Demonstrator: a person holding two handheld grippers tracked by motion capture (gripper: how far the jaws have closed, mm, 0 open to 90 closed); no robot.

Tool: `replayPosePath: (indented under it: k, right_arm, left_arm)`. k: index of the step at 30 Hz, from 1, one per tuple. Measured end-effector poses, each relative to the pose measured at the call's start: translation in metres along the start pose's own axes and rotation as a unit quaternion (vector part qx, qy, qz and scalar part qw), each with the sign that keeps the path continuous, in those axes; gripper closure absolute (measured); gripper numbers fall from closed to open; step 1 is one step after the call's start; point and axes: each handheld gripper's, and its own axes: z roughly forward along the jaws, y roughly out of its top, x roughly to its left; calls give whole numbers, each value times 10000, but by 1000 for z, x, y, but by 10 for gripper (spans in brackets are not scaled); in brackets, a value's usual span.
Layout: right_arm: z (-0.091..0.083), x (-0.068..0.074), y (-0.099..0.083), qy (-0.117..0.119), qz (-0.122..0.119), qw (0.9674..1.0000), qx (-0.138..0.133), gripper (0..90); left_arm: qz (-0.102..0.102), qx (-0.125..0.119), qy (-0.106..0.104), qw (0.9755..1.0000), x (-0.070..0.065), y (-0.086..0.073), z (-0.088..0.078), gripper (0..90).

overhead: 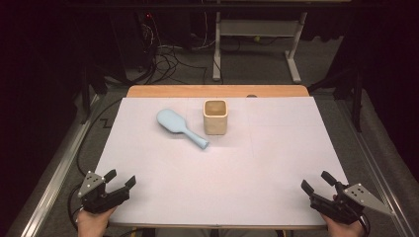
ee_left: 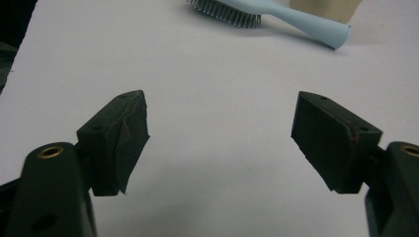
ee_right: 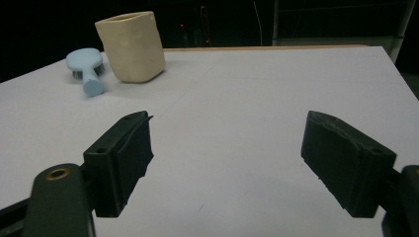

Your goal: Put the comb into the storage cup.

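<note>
Both claws rest at the near edge of the bench: my left claw [overhead: 120, 179] at the near left corner, my right claw [overhead: 317, 182] at the near right corner, each with jaws spread wide and nothing between them. Farther off, toward the far edge, a pale blue hairbrush [overhead: 180, 127] lies bristles down, its handle pointing at a cream cup [overhead: 215, 117] standing upright just beside it.
</note>
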Motion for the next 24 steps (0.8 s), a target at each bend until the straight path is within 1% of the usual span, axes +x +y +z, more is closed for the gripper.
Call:
replayPosePath:
  k: [3, 4, 7, 8, 15, 19, 22, 24]
  right_arm:
    - [0, 0, 0, 15, 1, 10000, 1, 201]
    - [0, 1, 0, 19, -20, 10000, 8, 202]
    - [1, 2, 0, 36, -37, 10000, 16, 206]
    - [1, 2, 0, 48, -35, 10000, 33, 206]
    - [1, 2, 0, 59, -28, 10000, 44, 206]
    - [2, 4, 0, 91, -99, 9999, 79, 206]
    - [2, 5, 0, 100, -108, 9999, 82, 207]
    - [2, 5, 0, 116, -116, 9998, 88, 207]
  left_arm:
    - [-23, 10, -11, 10000, 0, 0, 0, 227]
    - [-12, -4, -73, 10000, 0, 0, 0, 219]
    - [13, -40, -94, 9999, -1, 0, 0, 219]
    - [27, -51, -132, 9999, -1, 0, 0, 217]
    - [35, -70, -148, 9999, -2, 0, 0, 207]
    - [11, -63, -189, 9998, -3, -1, 0, 187]
    - [-5, -55, -84, 9999, -4, 0, 0, 181]
    - [-37, -76, -73, 9999, -4, 0, -2, 182]
